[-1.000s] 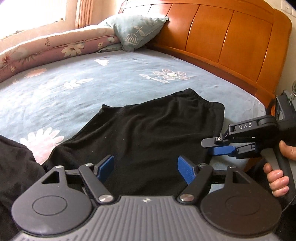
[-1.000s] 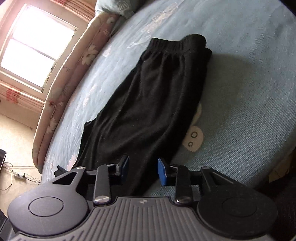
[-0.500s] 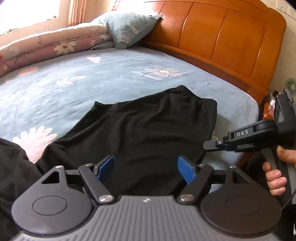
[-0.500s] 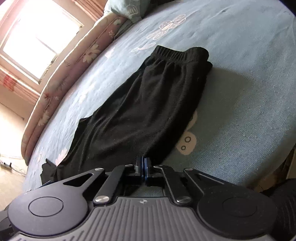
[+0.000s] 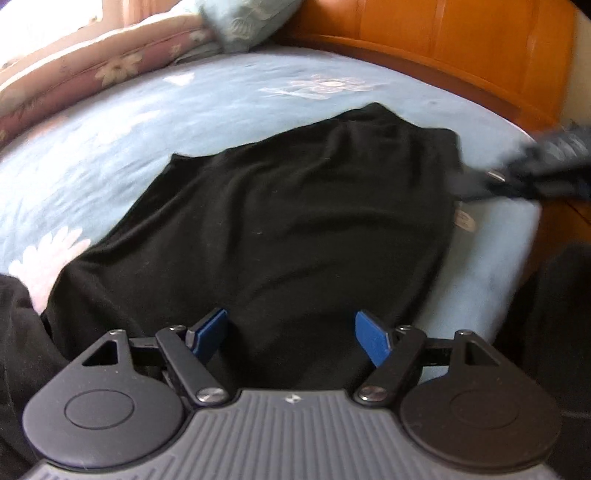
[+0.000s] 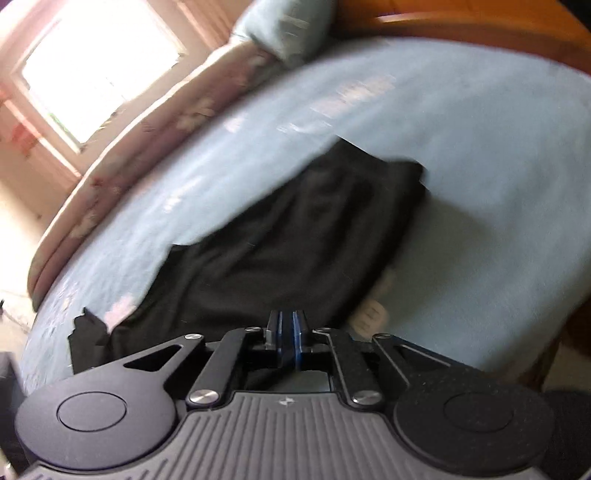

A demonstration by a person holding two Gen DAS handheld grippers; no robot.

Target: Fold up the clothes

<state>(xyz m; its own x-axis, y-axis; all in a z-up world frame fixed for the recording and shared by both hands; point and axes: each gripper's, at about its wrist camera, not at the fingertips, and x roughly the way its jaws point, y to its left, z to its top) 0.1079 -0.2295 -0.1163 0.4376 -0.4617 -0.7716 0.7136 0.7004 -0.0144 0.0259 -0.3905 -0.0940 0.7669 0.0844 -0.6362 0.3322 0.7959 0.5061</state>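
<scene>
Black pants lie flat on the blue bed sheet, waistband toward the headboard; they also show in the right wrist view. My left gripper is open, just above the near part of the pants, holding nothing. My right gripper is shut with its blue pads together over the near edge of the pants; no cloth shows between the pads. It appears blurred in the left wrist view beside the waistband's right corner.
A wooden headboard stands behind the bed. A blue pillow and a rolled floral quilt lie at the far side. A bright window is at the left. More dark cloth lies at the near left.
My right gripper has closed and has swung up toward the waistband's right corner, now blurred. My left gripper stays open and has moved closer over the pants.
</scene>
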